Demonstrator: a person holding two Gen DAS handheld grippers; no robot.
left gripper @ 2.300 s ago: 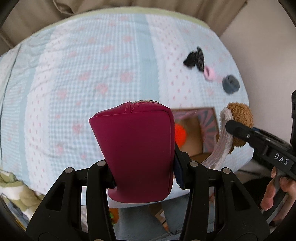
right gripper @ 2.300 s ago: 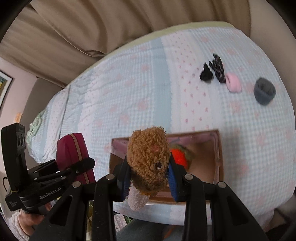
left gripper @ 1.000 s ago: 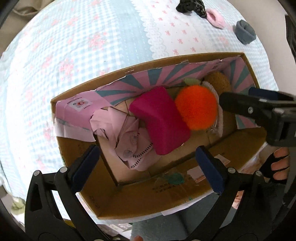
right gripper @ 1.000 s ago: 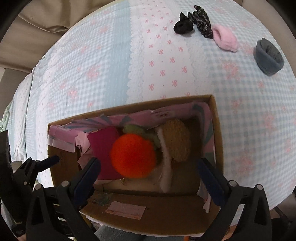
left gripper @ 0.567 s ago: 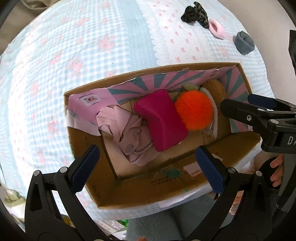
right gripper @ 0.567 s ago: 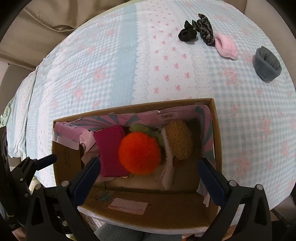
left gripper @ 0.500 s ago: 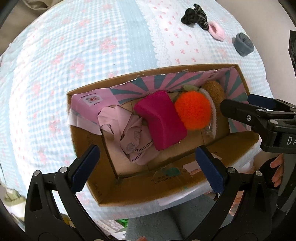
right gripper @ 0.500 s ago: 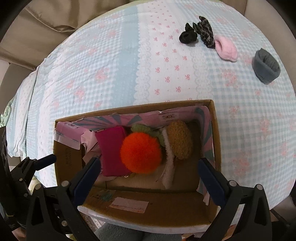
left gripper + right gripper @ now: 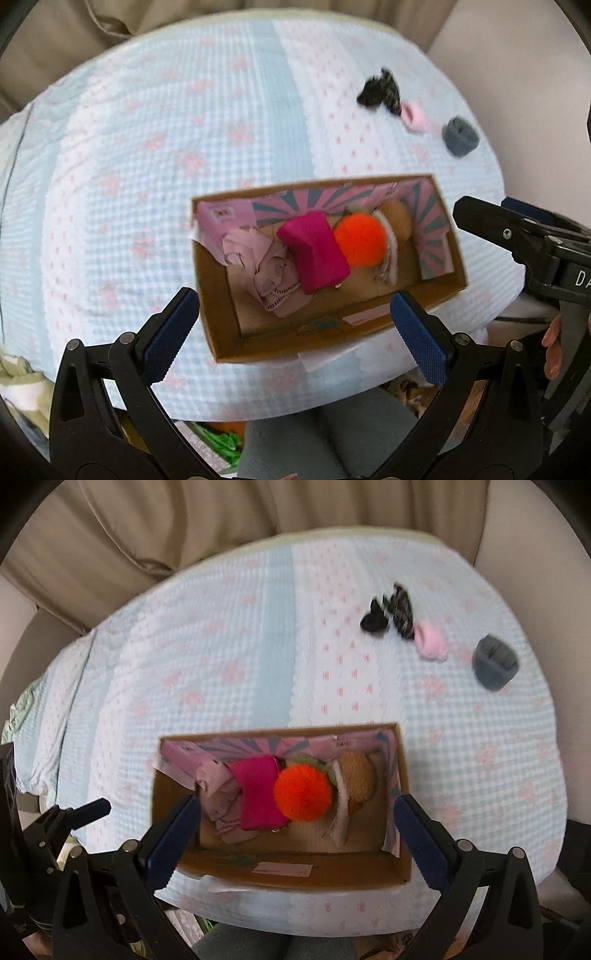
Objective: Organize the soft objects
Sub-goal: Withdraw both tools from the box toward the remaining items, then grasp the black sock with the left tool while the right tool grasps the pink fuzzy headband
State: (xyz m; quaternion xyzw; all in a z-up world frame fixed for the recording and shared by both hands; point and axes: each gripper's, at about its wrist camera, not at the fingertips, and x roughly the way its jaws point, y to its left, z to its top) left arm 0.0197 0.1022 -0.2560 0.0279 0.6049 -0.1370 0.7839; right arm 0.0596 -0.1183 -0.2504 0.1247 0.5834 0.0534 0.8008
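Left view: left gripper (image 9: 293,326) spread wide, holds nothing, now higher, so the box (image 9: 221,295) looks smaller; red pouch (image 9: 314,256) lies inside by the orange ball (image 9: 360,240) | Right view: right gripper (image 9: 295,830) spread wide too, pulled back; brown teddy (image 9: 356,777) in the box; lots of bare blanket (image 9: 221,646) behind, socks (image 9: 391,613) far off.

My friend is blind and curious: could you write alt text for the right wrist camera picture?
An open cardboard box sits on a blue checked bedspread, holding a magenta pouch, an orange pompom, a brown plush toy and pale pink cloth. The open right gripper frames it; socks lie beyond.
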